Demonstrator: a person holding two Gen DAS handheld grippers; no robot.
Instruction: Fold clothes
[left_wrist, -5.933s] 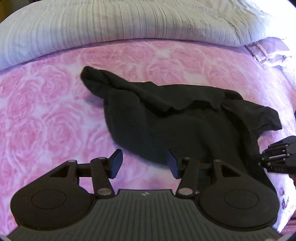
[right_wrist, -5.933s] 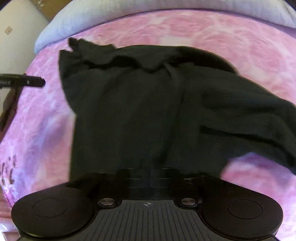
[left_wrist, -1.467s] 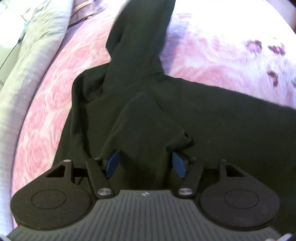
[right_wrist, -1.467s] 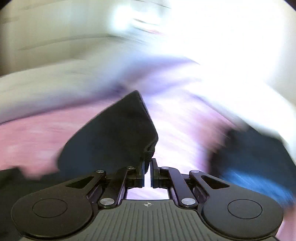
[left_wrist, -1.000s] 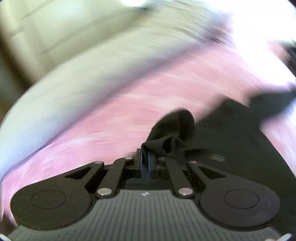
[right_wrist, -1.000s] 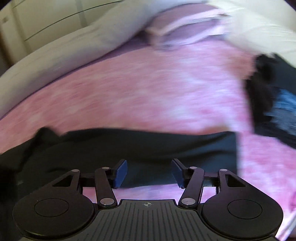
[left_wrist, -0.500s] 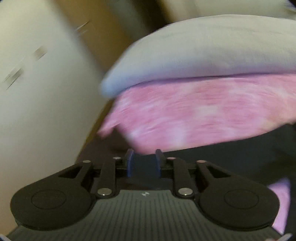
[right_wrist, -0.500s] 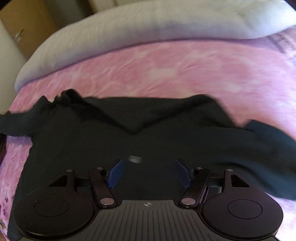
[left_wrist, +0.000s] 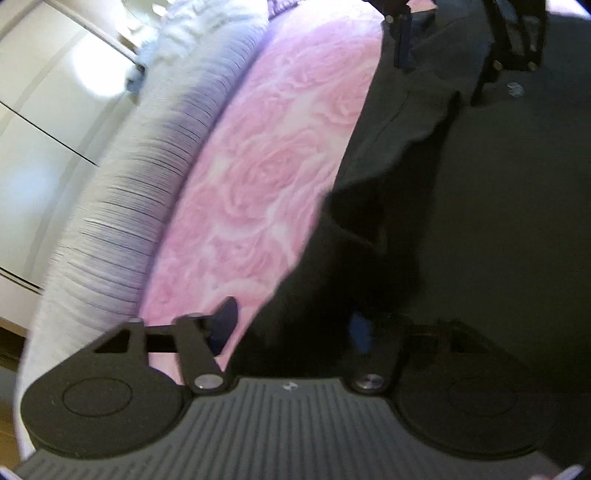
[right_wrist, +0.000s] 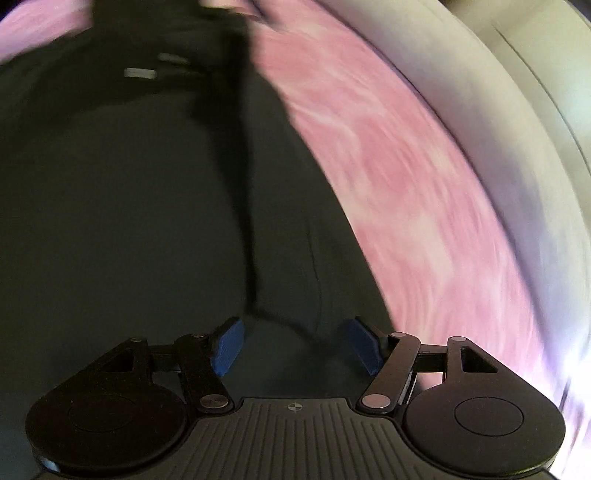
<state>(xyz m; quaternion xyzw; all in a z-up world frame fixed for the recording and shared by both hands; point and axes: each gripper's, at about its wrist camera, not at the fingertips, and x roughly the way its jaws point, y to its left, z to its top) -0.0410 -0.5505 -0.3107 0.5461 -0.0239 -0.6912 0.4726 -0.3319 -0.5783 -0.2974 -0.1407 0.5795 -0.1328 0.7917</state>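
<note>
Straddling the edge of the black shirt (left_wrist: 461, 229) on the pink bedspread (left_wrist: 258, 166), the left gripper (left_wrist: 291, 328) is closing without pinching cloth yet; right gripper (right_wrist: 295, 343) gapes wide over fabric (empty). Grab one layer only, then pull taut.

Garment (left_wrist: 480, 221) on bedspread (left_wrist: 258, 166)

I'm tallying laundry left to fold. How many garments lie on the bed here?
1: a black garment spread across the pink rose bedspread, beside the grey ribbed duvet. Others may lie outside these views.
</note>
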